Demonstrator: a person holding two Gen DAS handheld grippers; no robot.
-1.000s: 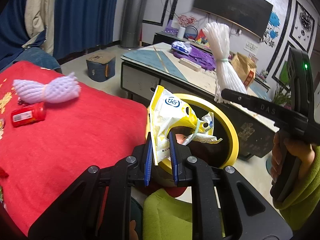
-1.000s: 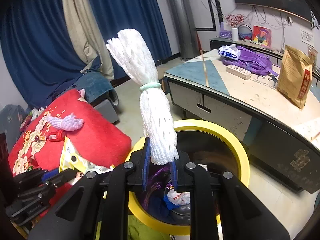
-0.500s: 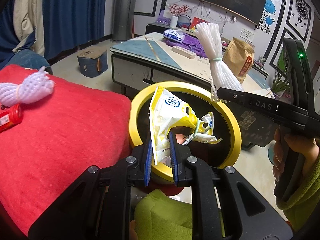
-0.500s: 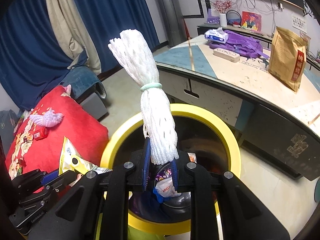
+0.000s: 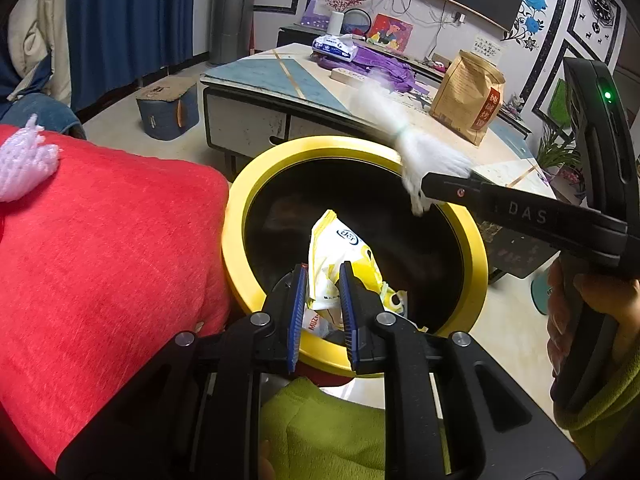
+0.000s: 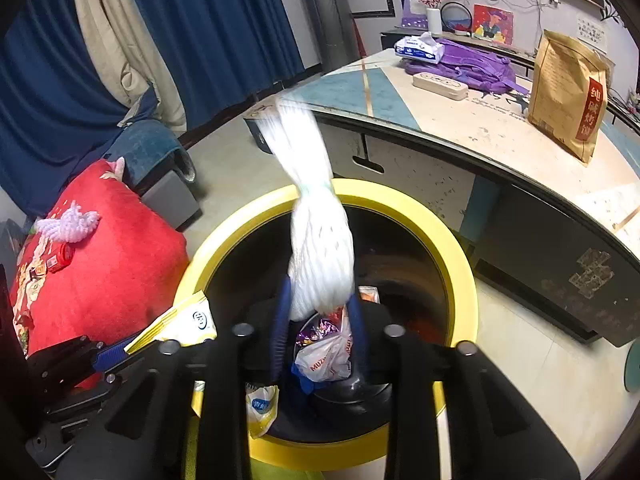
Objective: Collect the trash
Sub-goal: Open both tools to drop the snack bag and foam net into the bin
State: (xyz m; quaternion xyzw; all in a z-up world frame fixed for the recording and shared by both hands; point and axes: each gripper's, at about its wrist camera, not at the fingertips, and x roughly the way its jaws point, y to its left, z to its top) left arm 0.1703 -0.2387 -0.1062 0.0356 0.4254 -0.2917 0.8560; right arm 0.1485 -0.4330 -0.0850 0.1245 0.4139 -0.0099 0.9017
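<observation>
Trouble may come if the tall white foam net bundle (image 6: 320, 240) tips past the round yellow-rimmed bin (image 6: 456, 248) below the right claw (image 6: 318, 332), whose jaws are opening around it. The left claw (image 5: 322, 312) is clenched on a yellow-and-white snack bag (image 5: 340, 256).

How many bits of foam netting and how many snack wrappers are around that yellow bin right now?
White foam net bundle, between the opening right gripper jaws: 1
Pink foam net on the red cushion: 1
Yellow snack bag in the left gripper: 1
Total: 3
</observation>
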